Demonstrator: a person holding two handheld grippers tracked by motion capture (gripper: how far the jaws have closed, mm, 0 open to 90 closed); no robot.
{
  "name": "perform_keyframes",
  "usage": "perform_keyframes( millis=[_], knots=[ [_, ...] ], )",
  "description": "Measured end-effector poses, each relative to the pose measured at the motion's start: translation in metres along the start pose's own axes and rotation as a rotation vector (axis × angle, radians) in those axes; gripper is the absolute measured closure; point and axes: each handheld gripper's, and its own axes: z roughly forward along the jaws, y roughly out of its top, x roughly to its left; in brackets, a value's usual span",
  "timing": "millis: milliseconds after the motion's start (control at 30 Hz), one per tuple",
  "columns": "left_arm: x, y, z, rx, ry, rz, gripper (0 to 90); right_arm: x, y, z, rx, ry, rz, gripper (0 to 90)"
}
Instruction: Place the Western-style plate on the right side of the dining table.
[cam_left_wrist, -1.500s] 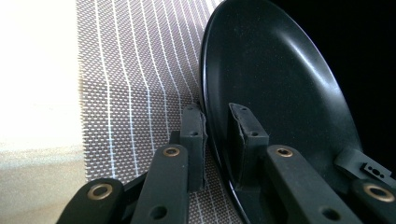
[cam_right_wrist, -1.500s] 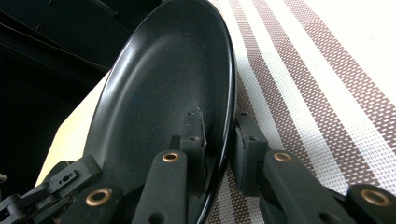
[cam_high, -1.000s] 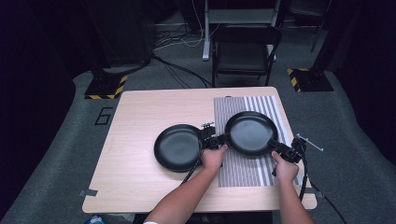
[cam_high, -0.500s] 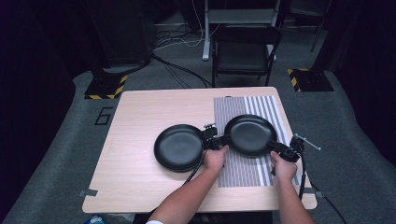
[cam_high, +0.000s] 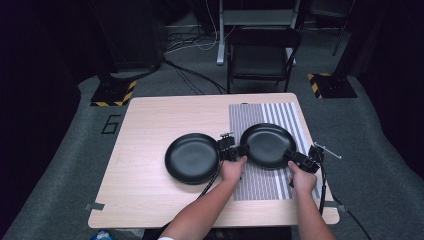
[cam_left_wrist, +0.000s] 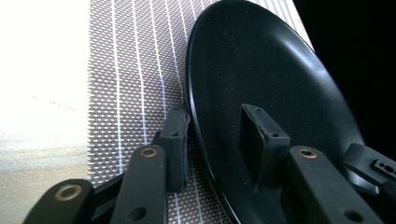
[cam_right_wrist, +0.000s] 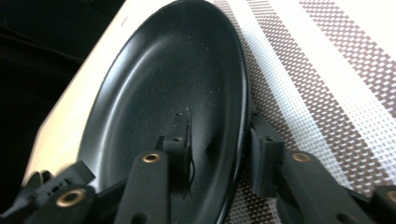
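Now both hand-held grippers, left and right, have just been opening and let go of the black plate's rim; it rests on the striped mat, so it seems placed.

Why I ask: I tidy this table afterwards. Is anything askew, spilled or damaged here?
Nothing stands out. One black plate lies flat on the striped mat, the other plate on bare wood beside it. Left gripper and right gripper straddle the mat plate's rim, their jaws having just been opening. No spill or crack shows.
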Motion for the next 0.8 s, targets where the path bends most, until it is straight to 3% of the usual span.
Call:
perform_keyframes(
  millis=[167,267,467,533,633,733,800],
  knots=[
    [0.001,0.001,0.0,-0.002,-0.019,-0.022,58.6,0.004,0.0,0.0,-0.001,-0.017,-0.035,60.0],
    [0.001,0.0,0.0,0.003,-0.016,-0.013,58.4,0.009,-0.003,0.0,-0.017,-0.056,-0.056,59.8],
    [0.0,0.001,-0.002,0.001,-0.003,-0.003,58.4,0.023,-0.012,0.001,-0.052,-0.167,-0.198,56.8],
    [0.0,0.001,-0.002,-0.01,0.0,-0.005,58.3,0.023,-0.012,0.0,-0.056,-0.178,-0.191,56.8],
    [0.0,0.001,-0.003,-0.012,-0.002,-0.011,57.7,0.021,-0.01,-0.001,-0.055,-0.161,-0.128,56.4],
    [0.0,0.002,-0.003,-0.017,0.0,-0.02,57.5,0.023,-0.009,-0.007,-0.106,-0.185,-0.151,56.6],
    [0.0,0.001,-0.003,-0.015,-0.001,-0.009,57.5,0.021,-0.006,-0.01,-0.112,-0.171,-0.139,56.6]
  ],
)
